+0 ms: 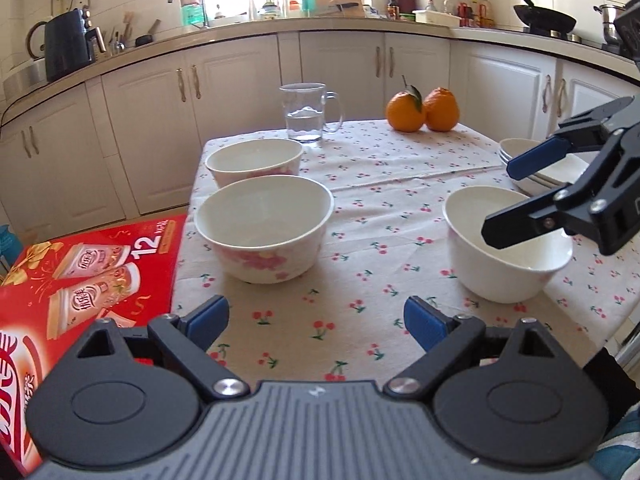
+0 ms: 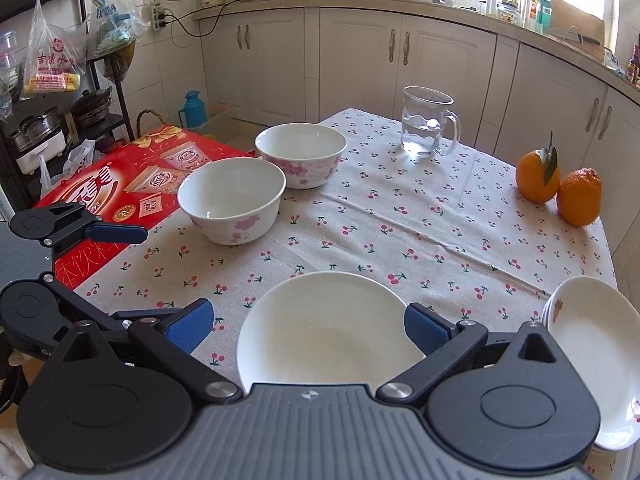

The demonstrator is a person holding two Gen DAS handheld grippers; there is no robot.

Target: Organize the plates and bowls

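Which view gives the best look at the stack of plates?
The right wrist view: the stack of plates sits near the table's right edge, its top plate's face visible. In the left wrist view the stack is mostly hidden behind the right hand-held gripper.

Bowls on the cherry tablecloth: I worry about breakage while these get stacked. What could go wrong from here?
1. The plain white bowl sits near the table's edge under the open right gripper; a nudge might push it off.
2. The stack of plates seems to overhang the table's edge.
3. The water mug could tip if bumped.
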